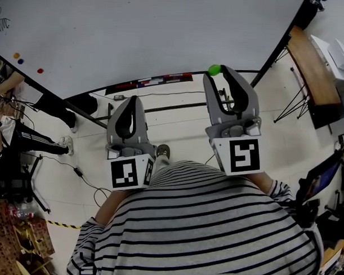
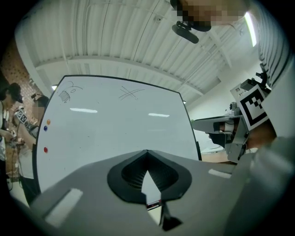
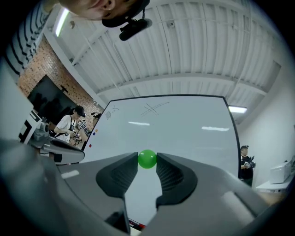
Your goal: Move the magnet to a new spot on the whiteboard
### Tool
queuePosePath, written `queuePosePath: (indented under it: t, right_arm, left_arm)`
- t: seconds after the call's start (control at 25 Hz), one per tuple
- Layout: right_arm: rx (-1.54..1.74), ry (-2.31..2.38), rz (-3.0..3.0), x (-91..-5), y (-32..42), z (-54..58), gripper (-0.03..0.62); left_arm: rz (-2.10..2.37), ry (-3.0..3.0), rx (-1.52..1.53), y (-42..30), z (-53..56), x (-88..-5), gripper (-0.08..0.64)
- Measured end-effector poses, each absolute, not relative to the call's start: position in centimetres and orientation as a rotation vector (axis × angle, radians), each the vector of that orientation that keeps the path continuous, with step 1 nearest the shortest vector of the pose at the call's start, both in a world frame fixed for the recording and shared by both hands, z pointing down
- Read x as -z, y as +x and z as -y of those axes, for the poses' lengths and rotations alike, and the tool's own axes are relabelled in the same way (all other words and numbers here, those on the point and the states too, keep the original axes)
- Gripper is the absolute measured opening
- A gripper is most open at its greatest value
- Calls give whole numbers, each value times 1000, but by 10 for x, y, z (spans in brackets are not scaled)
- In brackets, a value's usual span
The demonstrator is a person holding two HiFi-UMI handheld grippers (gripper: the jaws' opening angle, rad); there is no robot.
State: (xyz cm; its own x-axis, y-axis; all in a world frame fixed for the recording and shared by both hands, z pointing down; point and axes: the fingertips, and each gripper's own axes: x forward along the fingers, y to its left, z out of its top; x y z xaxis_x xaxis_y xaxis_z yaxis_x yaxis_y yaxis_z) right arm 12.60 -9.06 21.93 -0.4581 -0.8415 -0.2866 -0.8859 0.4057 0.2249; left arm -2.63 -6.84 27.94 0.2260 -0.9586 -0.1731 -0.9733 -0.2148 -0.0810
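Observation:
A small green ball magnet sits pinched between the tips of my right gripper, which is shut on it. In the head view the green magnet shows at the tip of the right gripper, held in the air short of the whiteboard's lower edge. The whiteboard fills the far side and faces both gripper views. My left gripper is lower and to the left, its tips shut together with nothing in them.
Orange, blue and red magnets stick to the board's left part. Markers lie in the board's tray. A person stands at the left, and a wooden table at the right. Cables run over the floor.

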Motion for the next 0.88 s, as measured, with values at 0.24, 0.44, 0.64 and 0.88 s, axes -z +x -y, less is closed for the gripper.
queuePosePath:
  t: [0.24, 0.44, 0.64, 0.88]
  right_arm:
    - [-529, -1537, -2530, -218, 125, 87, 124]
    - [-538, -1529, -2539, -219, 123, 88, 124]
    - [-547, -1522, -2553, -220, 115, 101, 124]
    - [-590, -1540, -2556, -215, 97, 138, 124]
  left_arm:
    - [-1868, -2339, -155, -25, 64, -283, 15]
    - [-1879, -2316, -162, -28, 64, -281, 15]
    - [-1896, -2324, -148, -33, 75, -286, 15]
    - [-1930, -2342, -125, -54, 108, -295, 15]
